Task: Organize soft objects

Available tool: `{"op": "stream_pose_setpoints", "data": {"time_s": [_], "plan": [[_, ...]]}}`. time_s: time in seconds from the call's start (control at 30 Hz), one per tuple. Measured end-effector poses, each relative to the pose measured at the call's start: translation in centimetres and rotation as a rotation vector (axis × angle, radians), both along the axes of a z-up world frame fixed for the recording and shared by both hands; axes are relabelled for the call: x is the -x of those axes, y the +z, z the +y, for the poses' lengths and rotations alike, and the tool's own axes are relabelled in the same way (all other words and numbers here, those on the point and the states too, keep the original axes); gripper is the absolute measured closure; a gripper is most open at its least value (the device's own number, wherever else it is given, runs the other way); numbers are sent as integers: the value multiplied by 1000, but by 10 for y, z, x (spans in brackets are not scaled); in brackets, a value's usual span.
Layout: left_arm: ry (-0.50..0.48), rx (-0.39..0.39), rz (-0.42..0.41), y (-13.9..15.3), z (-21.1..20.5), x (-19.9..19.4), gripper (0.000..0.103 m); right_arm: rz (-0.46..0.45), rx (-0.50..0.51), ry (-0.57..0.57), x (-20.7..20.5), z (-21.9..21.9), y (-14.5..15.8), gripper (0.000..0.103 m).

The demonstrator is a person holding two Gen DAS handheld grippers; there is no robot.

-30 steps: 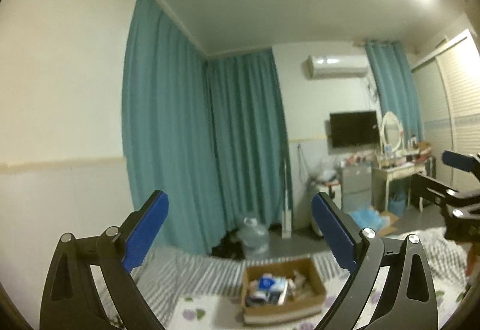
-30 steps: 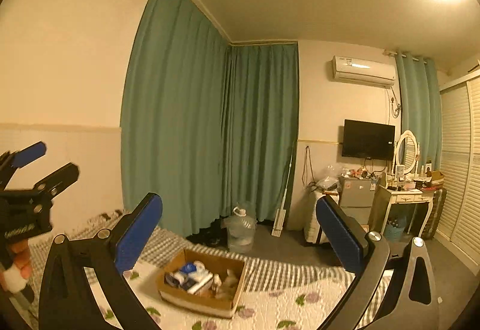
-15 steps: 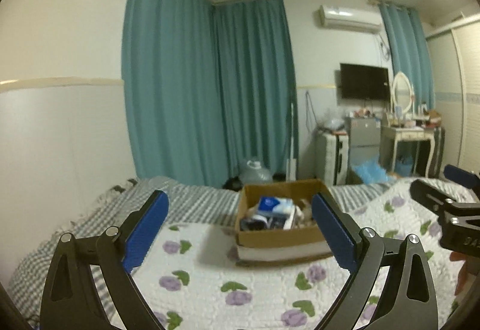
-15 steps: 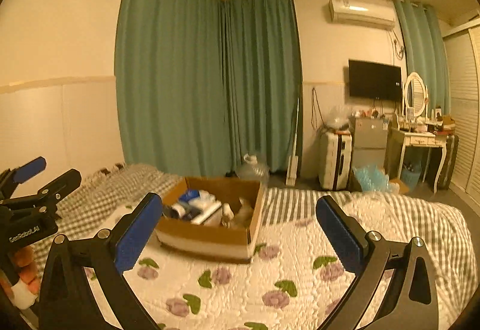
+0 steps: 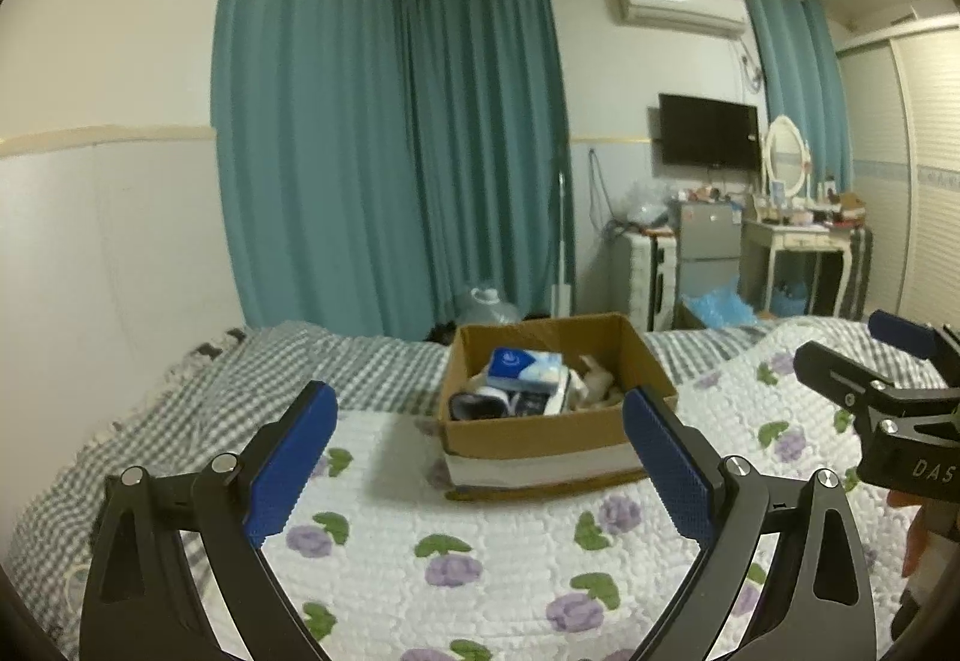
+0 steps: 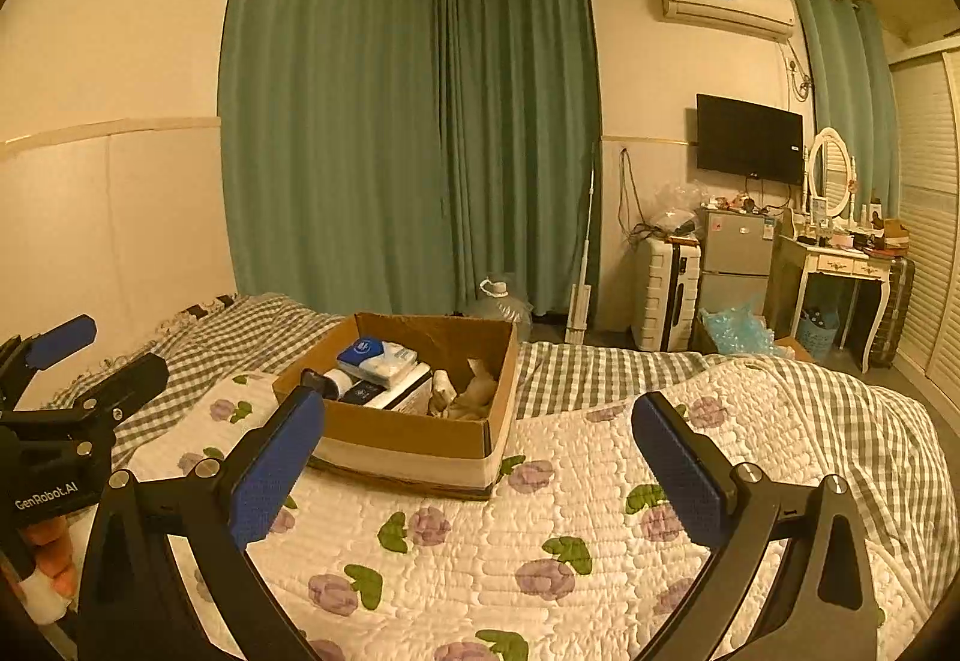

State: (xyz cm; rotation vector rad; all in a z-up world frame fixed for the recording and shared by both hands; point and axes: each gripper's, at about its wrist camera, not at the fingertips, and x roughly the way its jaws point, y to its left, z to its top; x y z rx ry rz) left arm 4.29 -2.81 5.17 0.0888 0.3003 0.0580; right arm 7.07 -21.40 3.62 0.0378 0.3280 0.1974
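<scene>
An open cardboard box sits on a white quilt with purple flowers on the bed. Inside lie a blue-and-white tissue pack, dark and white items, and a beige soft toy. My left gripper is open and empty, held above the quilt short of the box. My right gripper is open and empty, to the right of the left one; it shows at the right edge of the left wrist view.
A grey checked blanket covers the bed's far side. Beyond stand teal curtains, a water jug, a white suitcase, a small fridge and a dressing table.
Both cameras have tilted down from ceiling and wall toward the bed. The box and quilt now fill the lower middle. Both grippers stay open.
</scene>
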Motion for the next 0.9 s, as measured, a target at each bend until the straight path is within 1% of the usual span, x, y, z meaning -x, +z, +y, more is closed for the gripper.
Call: {"op": "stream_pose_setpoints", "data": {"time_s": [0.2,0.43,0.6,0.9], "plan": [[-1,28,19,-3,4,-3,5,1,-10,15,0,0,-1,0],[-10,26,37,-10,6,-3,5,7,-25,20,-1,0,-2,0],[3,8,24,-10,5,0,5,10,-29,21,-2,0,-4,0],[4,10,30,-12,7,2,5,14,-25,18,-2,1,-5,0]]}}
